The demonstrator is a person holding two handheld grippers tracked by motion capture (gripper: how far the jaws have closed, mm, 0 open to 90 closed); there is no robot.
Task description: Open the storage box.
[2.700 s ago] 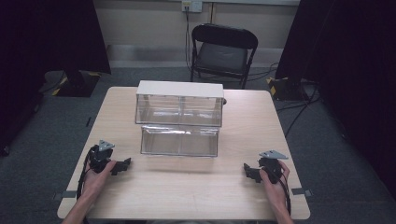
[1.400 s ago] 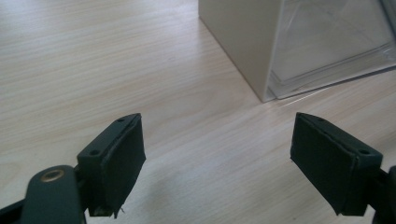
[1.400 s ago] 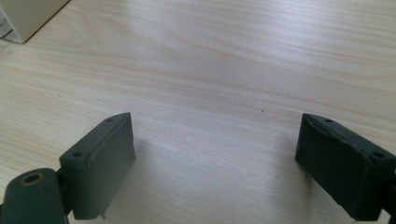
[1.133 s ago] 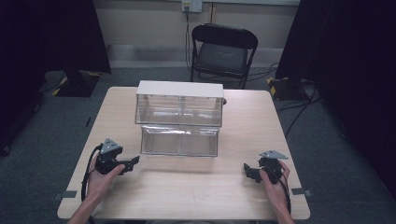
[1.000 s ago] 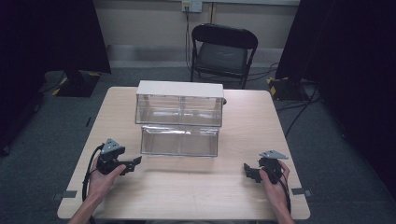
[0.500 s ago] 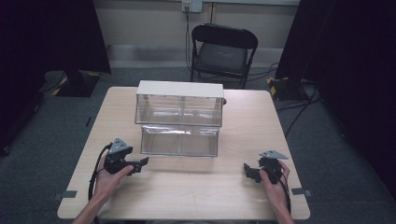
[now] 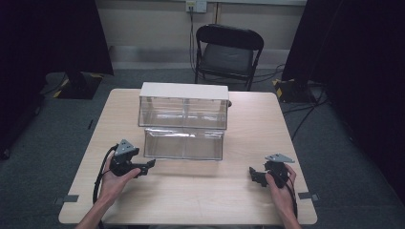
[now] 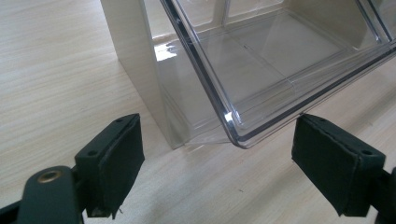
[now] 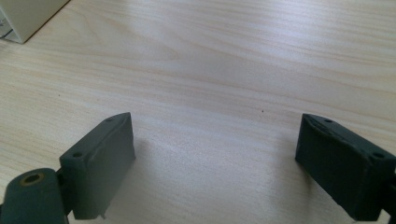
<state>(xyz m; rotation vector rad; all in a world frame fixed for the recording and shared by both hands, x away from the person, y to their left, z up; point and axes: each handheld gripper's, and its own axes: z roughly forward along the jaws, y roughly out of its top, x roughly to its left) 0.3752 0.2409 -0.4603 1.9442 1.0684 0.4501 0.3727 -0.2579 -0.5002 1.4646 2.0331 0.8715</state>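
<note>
A clear plastic drawer cabinet (image 7: 184, 102) with a white top stands in the middle of the wooden table (image 7: 191, 200). Its lower clear drawer (image 7: 184, 143) is pulled out toward me. My left gripper (image 7: 147, 167) lies just in front of the drawer's left front corner. In the left gripper view the drawer corner (image 8: 233, 126) sits just ahead of the left gripper (image 8: 226, 158); its jaws have just been opening and its pads touch nothing. My right gripper (image 7: 253, 175) rests open near the table's front right, over bare wood in the right gripper view (image 9: 224, 158).
A black folding chair (image 7: 228, 52) stands behind the table. A corner of the cabinet (image 9: 23, 14) shows at the top left of the right gripper view. Bare tabletop stretches between the two hands and along the front edge.
My left hand has moved right and forward along the table, up to the pulled-out drawer's left corner. The right hand has stayed put.
</note>
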